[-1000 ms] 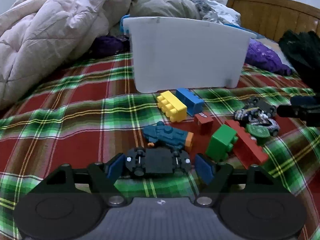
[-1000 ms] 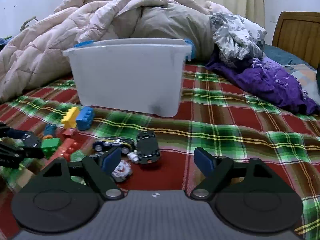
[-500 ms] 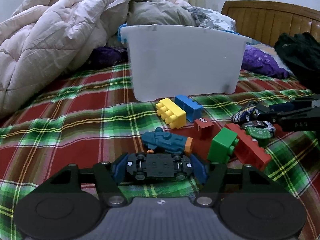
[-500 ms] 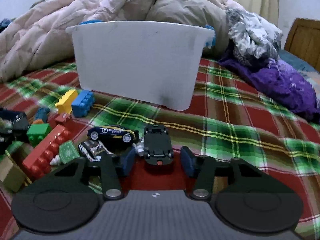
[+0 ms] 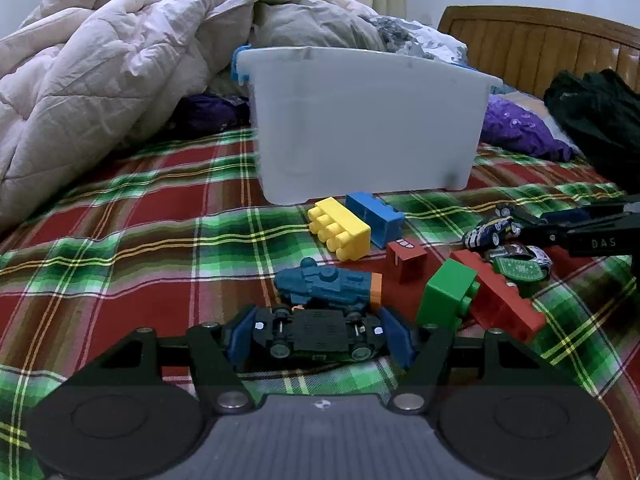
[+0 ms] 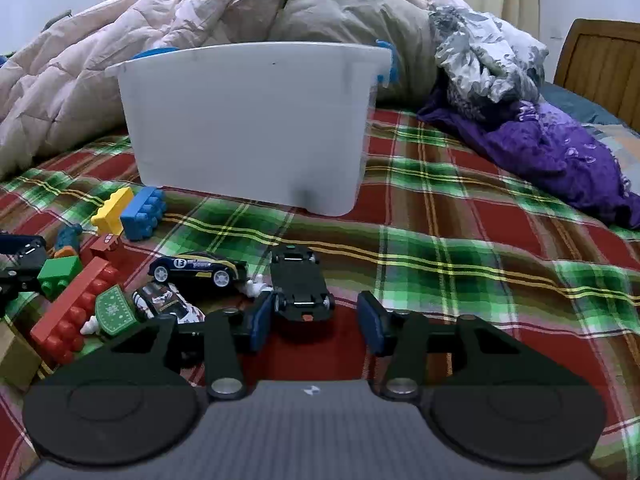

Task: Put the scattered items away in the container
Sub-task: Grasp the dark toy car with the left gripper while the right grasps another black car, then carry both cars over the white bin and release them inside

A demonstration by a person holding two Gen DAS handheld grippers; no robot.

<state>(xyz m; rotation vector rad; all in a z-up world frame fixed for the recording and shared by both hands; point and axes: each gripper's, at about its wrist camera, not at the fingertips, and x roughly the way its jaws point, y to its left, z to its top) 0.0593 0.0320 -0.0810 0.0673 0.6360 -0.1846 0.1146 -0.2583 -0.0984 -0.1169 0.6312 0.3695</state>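
Toy cars for tidying: two black ones, both wheels-up on plaid bedspread [image 5: 120,240], on near side of white container [image 5: 360,128]. Left gripper [image 5: 316,336]: clamped on first black car [image 5: 316,334], long axis left to right, one blue pad at each end, no slack visible. Right gripper [image 6: 316,320]: jaws closing, second black car [image 6: 300,284] between them but not yet pinched; left pad against its side, right pad clear of it. Long axis of that car near to far, so grip across the narrow width, with only the near end inside the pads. Judged next: complete the right-hand closure, then lift both cars and carry far, over the container rim. Container straight ahead of left gripper, ahead and slightly left of right gripper. Yellow block [image 5: 340,232] and blue block [image 5: 374,218] in the left-hand path: lift before advancing. Racing car numbered 13 [image 6: 198,268] just left of second black car: avoid snagging.
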